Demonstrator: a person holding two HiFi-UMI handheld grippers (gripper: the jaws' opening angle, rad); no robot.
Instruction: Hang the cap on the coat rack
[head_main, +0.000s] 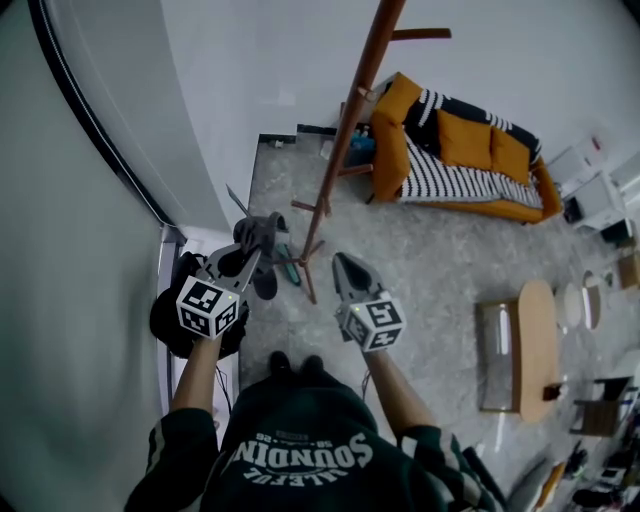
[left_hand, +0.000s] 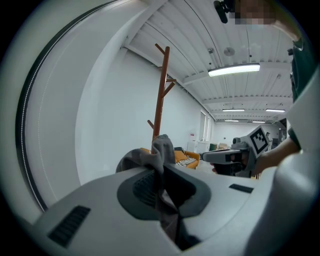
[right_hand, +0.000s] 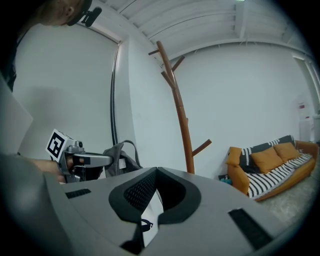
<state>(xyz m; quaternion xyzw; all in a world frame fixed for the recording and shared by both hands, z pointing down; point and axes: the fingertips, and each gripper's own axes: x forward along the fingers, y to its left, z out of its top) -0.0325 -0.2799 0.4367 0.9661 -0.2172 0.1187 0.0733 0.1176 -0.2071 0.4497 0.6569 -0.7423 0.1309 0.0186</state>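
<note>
**White room, grey floor: cap clamped close to the coat rack**

White walls and a ribbed white ceiling enclose a speckled grey floor (head_main: 430, 250). On it stands the coat rack (head_main: 345, 130), a slim brown wooden pole with short pegs branching off it. Beyond the rack, on its right in the head view, an orange sofa (head_main: 465, 140) with a black-and-white striped seat sits against the wall. A wooden table (head_main: 540, 340) lies well apart from the rack on that same side.

The left gripper (head_main: 258, 255) is just left of the rack's lower pole in the head view. Its jaws are pressed together on the grey cap (head_main: 260, 232). In the left gripper view a fold of the cloth runs down between the pads and bunches up above their tips. The cap is near the pole and not touching it, with none of it on a peg.

The right gripper (head_main: 345, 270) is held on the other side of the pole's lower end, about level with the left one. Its jaws meet at the tips. A white sliver shows low between the pads; what it is cannot be told.
</note>
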